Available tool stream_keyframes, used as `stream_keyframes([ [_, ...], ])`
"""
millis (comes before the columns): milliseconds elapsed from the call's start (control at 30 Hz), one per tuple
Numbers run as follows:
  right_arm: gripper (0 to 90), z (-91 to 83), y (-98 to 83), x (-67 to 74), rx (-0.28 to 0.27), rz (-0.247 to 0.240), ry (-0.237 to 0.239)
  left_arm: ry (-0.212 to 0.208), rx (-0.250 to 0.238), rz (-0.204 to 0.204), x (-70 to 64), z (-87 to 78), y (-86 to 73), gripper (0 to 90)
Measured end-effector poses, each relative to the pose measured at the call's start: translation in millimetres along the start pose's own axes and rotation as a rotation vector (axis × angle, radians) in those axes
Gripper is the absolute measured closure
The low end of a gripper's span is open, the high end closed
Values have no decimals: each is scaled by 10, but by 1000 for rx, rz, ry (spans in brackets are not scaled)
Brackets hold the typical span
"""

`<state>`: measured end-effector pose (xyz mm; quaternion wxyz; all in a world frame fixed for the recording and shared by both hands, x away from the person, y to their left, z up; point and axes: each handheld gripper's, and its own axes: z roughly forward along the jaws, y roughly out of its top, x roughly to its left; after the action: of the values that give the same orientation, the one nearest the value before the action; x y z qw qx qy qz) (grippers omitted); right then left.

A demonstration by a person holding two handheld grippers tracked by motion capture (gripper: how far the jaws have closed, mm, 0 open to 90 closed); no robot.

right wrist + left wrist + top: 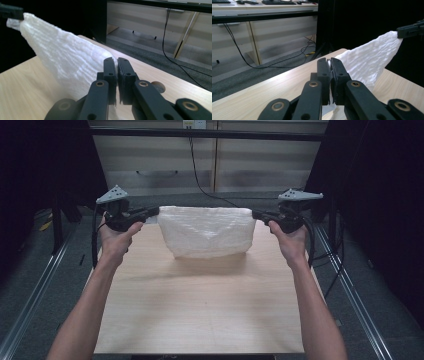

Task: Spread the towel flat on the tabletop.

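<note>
A white crinkled cloth [206, 231] hangs stretched above the far half of the wooden table [200, 305], its lower edge resting on the wood. My left gripper [157, 210] is shut on the cloth's upper left corner, and my right gripper [254, 213] is shut on the upper right corner. In the left gripper view the cloth [372, 60] runs from my shut left gripper [329, 61] out to the other gripper [410, 30] at the far right. In the right gripper view the cloth [65, 60] spreads from my right gripper [116, 61] toward the other gripper [11, 11] at top left.
A black cable [200, 180] trails down the pale back wall behind the table. Metal rails [30, 300] run along both sides of the table over grey floor. A round hole [158, 86] sits in the tabletop near the right gripper.
</note>
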<state>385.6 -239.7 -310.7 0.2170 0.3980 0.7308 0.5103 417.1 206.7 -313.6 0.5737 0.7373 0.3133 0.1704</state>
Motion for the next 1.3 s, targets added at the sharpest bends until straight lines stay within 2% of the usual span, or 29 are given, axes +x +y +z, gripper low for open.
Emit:
stream_keyframes([
  [67, 863, -31, -135, 63, 18, -13, 15, -15, 3, -11, -35, -32, -124, 868],
  [100, 863, -40, -177, 75, 25, -13, 19, -15, 3, -11, -35, -32, -124, 868],
  [133, 863, -40, -177, 75, 25, -13, 19, -23, 5, -22, -50, -38, -196, 868],
  [167, 864, -62, -312, 116, 34, -7, 30, -30, 18, -30, -92, -30, -366, 868],
  [200, 864, -62, -312, 116, 34, -7, 30, -30, 18, -30, -92, -30, -366, 868],
  [233, 864, -64, -390, 136, 41, -1, 39, -40, 34, -37, -111, -16, -468, 868],
  [333, 864, -51, -603, 167, 78, 9, 45, -45, 62, -40, -143, -26, -643, 867],
  [400, 864, -71, -712, 172, 83, 21, 52, -55, 62, -46, -162, -61, -704, 867],
  [500, 864, -116, -844, 221, 94, 23, 64, -52, 69, -34, -206, -126, -764, 867],
  [600, 864, -168, -1028, 349, 116, 10, 75, -60, 81, -19, -272, -184, -864, 867],
  [667, 864, -186, -1073, 376, 118, 10, 81, -70, 87, -34, -319, -228, -964, 867],
  [700, 864, -215, -1167, 414, 119, 21, 88, -82, 92, -49, -354, -264, -1068, 867],
  [733, 864, -226, -1217, 426, 127, 23, 92, -82, 92, -49, -354, -264, -1068, 867],
  [833, 864, -248, -1360, 468, 146, 41, 104, -98, 133, -55, -424, -295, -1259, 866],
  [933, 863, -270, -1464, 529, 179, 39, 91, -100, 178, -40, -480, -297, -1350, 866],
  [967, 863, -278, -1487, 553, 188, 38, 92, -100, 178, -40, -480, -297, -1350, 866],
  [1033, 863, -298, -1530, 601, 196, 28, 93, -112, 204, -20, -562, -316, -1407, 866],
  [1133, 863, -313, -1612, 638, 211, 34, 100, -126, 201, -21, -592, -343, -1438, 865],
  [1233, 862, -317, -1705, 651, 220, 49, 103, -127, 235, -28, -608, -380, -1564, 865],
  [1300, 861, -321, -1750, 657, 229, 50, 115, -132, 245, -49, -603, -409, -1636, 864],
])
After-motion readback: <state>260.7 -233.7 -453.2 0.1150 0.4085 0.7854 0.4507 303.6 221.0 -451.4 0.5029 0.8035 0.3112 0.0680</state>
